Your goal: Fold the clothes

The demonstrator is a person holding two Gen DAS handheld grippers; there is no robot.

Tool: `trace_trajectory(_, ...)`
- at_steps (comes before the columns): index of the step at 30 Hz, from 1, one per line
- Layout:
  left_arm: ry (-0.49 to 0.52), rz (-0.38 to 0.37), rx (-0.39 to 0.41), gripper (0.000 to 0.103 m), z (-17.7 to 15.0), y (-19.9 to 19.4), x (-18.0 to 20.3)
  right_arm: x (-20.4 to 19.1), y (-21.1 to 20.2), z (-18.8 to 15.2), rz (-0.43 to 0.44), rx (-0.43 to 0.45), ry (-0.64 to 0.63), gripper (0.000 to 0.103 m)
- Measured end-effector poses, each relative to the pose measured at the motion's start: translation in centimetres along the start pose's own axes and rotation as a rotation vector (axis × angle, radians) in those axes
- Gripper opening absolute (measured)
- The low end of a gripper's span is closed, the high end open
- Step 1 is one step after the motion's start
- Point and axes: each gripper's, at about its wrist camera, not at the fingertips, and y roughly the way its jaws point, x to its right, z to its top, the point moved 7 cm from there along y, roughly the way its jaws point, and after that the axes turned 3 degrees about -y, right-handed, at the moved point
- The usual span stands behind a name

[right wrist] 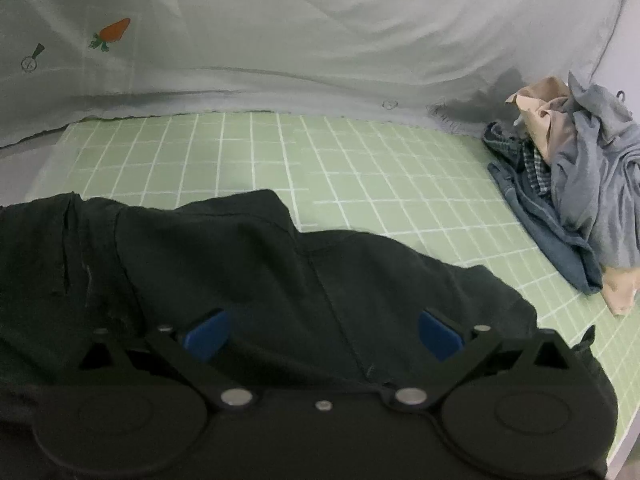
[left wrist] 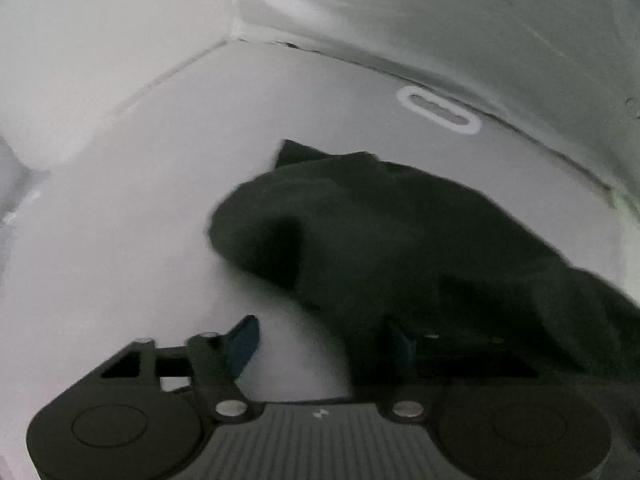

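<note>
A black garment (right wrist: 248, 276) lies spread on the green gridded mat (right wrist: 360, 168), filling the near half of the right wrist view. My right gripper (right wrist: 320, 336) is open, its blue pads (right wrist: 206, 338) wide apart just above the cloth. In the left wrist view the same black garment (left wrist: 380, 240) lies bunched on a white surface (left wrist: 120, 240). My left gripper (left wrist: 320, 340) is open; its left blue pad (left wrist: 242, 344) is over bare surface, and its right finger sits partly under or against the cloth's edge.
A pile of unfolded clothes (right wrist: 576, 192), grey, beige, checked and denim, sits at the mat's right edge. A pale sheet with a carrot print (right wrist: 114, 32) hangs behind the mat. A white oval slot (left wrist: 438, 114) is near the white wall corner.
</note>
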Motion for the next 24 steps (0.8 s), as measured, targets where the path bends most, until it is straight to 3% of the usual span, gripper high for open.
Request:
trace_trajectory(6,-0.002,0.021,-0.016,0.070,-0.5,-1.5,-0.4,-0.7,0.0,-0.2,0.025,-0.003,-0.016,0.102)
trace_trajectory(14,-0.012,-0.089,-0.003,0.076,0.0,-3.0,2.3,-1.4,-0.1,-0.8,0.044,-0.010,-0.032,0.102)
trace_trajectory(17,0.020,-0.119,0.007,0.085,0.3,-3.0,4.3,-1.5,-0.1,-1.1,0.049,-0.015,-0.040,0.102)
trace_trajectory(19,0.046,-0.097,0.020,0.087,0.3,-2.6,5.2,-1.6,-0.1,-1.3,0.051,-0.019,-0.047,0.102)
trace_trajectory(24,0.103,0.044,0.009,0.087,-0.4,0.2,4.9,-1.6,-0.1,-1.6,0.050,-0.027,-0.052,0.102)
